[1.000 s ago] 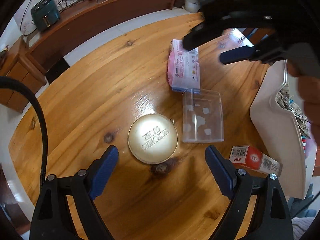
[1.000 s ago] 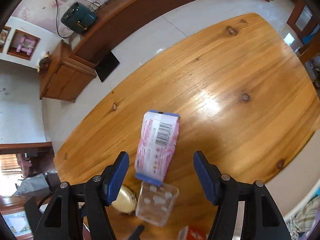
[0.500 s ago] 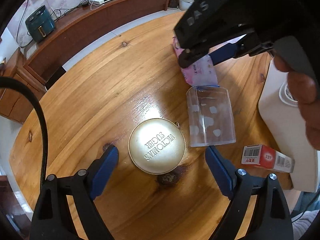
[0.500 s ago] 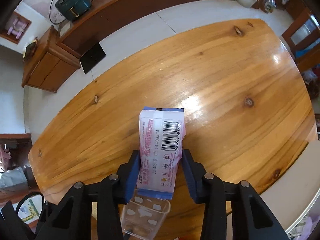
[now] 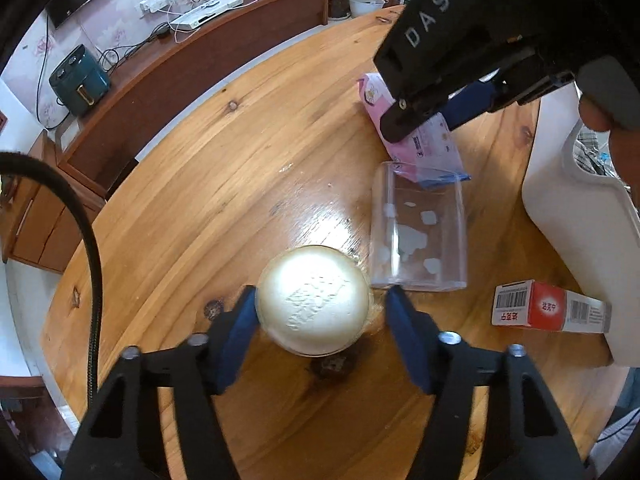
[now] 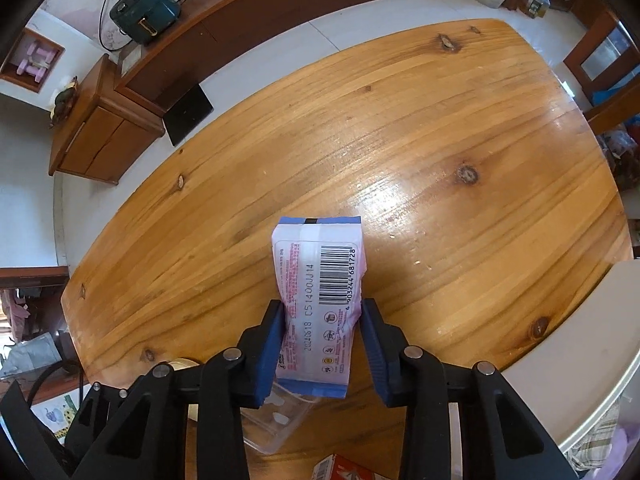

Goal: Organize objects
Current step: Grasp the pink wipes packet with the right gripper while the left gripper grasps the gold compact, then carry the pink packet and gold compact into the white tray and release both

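On the wooden tabletop (image 5: 224, 184), the left claw (image 5: 316, 312) sits low in the centre of the left wrist frame with its blue pads on either side of a round gold tin (image 5: 313, 300); the left pad touches the tin's edge, while the right pad looks just shy of it, so whether the tin is truly gripped cannot be told. Just to the right of the tin, and touching or nearly touching it, lies a clear plastic box (image 5: 418, 232) with white patches on its face. Toward the upper right of that frame the right claw (image 5: 436, 120) is closed on a pink packet (image 5: 416, 144), whose blue lower edge overlaps the far rim of the clear box. In the right wrist frame the right claw (image 6: 322, 336) sits at lower centre with both blue pads pressed against the sides of the pink packet (image 6: 318, 300), barcode side up, the packet pointing away toward mid-frame. Under it the clear plastic box (image 6: 280, 420) shows at the bottom, with a sliver of the gold tin (image 6: 182, 364) at lower left. A red and white carton (image 5: 548, 312) lies at the right of the left wrist frame, against a white bin (image 5: 580, 208) at the tabletop's edge.
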Motion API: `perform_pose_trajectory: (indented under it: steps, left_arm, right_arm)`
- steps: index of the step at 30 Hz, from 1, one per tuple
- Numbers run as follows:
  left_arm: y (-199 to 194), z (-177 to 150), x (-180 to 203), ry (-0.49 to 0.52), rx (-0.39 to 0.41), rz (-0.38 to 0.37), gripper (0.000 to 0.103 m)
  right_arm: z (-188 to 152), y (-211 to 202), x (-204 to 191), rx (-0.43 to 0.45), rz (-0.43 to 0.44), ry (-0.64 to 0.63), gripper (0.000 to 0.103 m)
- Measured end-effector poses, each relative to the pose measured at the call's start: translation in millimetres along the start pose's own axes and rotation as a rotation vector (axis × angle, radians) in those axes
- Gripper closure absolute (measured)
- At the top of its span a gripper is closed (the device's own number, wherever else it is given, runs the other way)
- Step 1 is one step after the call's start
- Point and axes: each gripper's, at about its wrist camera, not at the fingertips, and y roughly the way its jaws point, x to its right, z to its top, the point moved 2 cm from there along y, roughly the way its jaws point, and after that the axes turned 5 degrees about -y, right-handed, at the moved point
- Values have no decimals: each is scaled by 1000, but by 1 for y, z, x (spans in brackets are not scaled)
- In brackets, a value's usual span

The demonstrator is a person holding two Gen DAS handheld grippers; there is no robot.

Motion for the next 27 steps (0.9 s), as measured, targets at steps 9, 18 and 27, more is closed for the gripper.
perform_pose_trajectory:
  steps: [9, 18, 27]
  left_arm:
    - [-8, -13, 5, -78, -12, -6, 44]
    - [-39, -40, 13, -218, -20, -46, 44]
    - [-86, -62, 54, -266, 2, -58, 44]
  right_arm:
    - [-16, -24, -4, 39, 30, -44, 68]
    - [-31, -60, -5, 99, 113, -71, 71]
    - [-58, -107, 13, 144, 171, -103, 71]
